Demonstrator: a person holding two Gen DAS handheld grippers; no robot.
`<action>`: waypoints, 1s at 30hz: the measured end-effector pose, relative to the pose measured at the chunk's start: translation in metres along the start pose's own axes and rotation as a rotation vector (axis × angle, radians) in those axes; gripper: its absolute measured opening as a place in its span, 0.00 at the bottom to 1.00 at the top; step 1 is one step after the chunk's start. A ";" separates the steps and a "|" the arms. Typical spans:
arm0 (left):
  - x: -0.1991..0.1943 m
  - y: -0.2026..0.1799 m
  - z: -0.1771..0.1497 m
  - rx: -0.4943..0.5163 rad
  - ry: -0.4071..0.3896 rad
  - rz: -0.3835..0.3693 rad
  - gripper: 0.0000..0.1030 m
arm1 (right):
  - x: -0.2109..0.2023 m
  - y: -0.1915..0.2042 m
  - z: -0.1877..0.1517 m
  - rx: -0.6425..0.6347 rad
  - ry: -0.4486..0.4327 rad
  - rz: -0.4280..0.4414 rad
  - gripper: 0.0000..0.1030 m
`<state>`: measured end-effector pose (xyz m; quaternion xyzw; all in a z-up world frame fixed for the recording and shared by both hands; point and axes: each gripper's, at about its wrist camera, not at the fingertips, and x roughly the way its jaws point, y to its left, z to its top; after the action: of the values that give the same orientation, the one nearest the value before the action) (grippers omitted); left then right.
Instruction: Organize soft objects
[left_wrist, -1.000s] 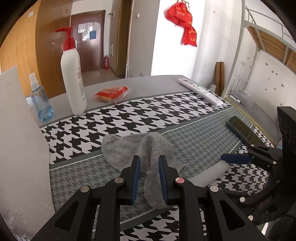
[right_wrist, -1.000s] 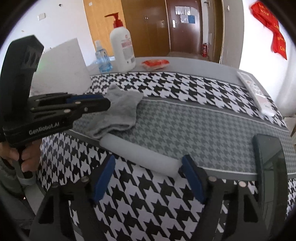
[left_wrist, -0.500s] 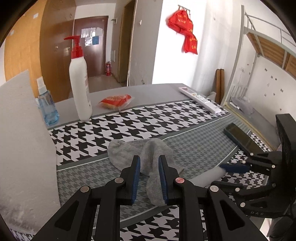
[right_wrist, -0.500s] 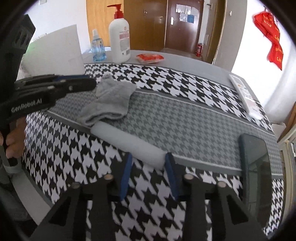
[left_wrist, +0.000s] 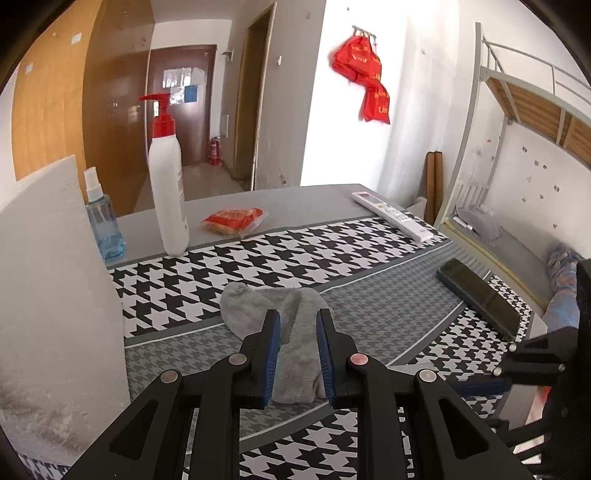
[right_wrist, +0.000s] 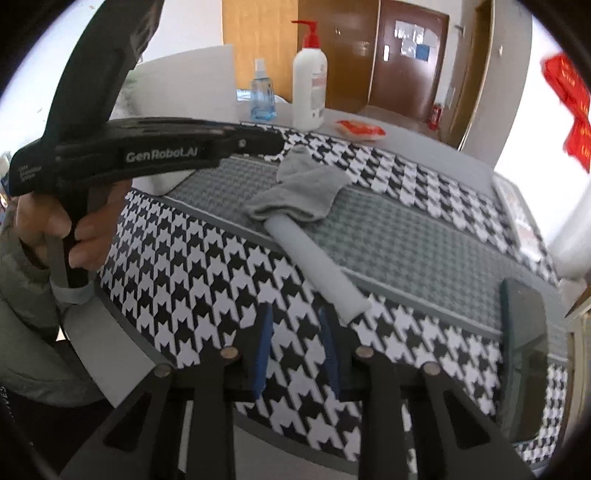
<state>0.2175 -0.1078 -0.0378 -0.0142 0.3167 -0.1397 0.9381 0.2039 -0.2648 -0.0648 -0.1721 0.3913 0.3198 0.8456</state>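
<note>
Far left of the grey sock (left_wrist: 255, 310) stands a white foam sheet (left_wrist: 48, 295). Closer in, left of the sock and behind it, are a blue spray bottle (left_wrist: 103, 225) and a tall white pump bottle (left_wrist: 166, 192). A red packet (left_wrist: 232, 219) lies straight behind the sock on the bare grey desk (left_wrist: 295, 199). The sock itself lies crumpled on the houndstooth cloth (left_wrist: 221, 266), across the edge of its grey band.

The left tongs (left_wrist: 297, 332), held in a hand (right_wrist: 55, 229), hang over the sock's near end. They are open by a narrow gap, and the sock shows through it. The right wrist view shows the sock flat on the cloth and not lifted.

A pale foam tube (right_wrist: 314, 266) runs from under the sock's edge toward the right tongs (right_wrist: 295, 347). These are closing with only cloth between them; the tube's end lies just right of the right-hand pad.

Right of the sock lies a dark phone (left_wrist: 480, 295), and behind that a white remote (left_wrist: 391, 216).
</note>
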 end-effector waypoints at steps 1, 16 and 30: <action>0.000 0.000 -0.001 0.000 -0.001 0.002 0.21 | 0.000 -0.002 0.002 -0.005 -0.010 -0.004 0.30; -0.008 0.005 -0.001 -0.011 -0.027 0.008 0.21 | 0.044 -0.009 0.028 -0.188 0.097 0.037 0.30; -0.010 0.006 0.000 -0.013 -0.032 0.001 0.21 | 0.070 -0.021 0.037 -0.183 0.120 0.110 0.30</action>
<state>0.2110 -0.0997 -0.0328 -0.0224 0.3027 -0.1367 0.9430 0.2730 -0.2316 -0.0944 -0.2455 0.4194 0.3893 0.7825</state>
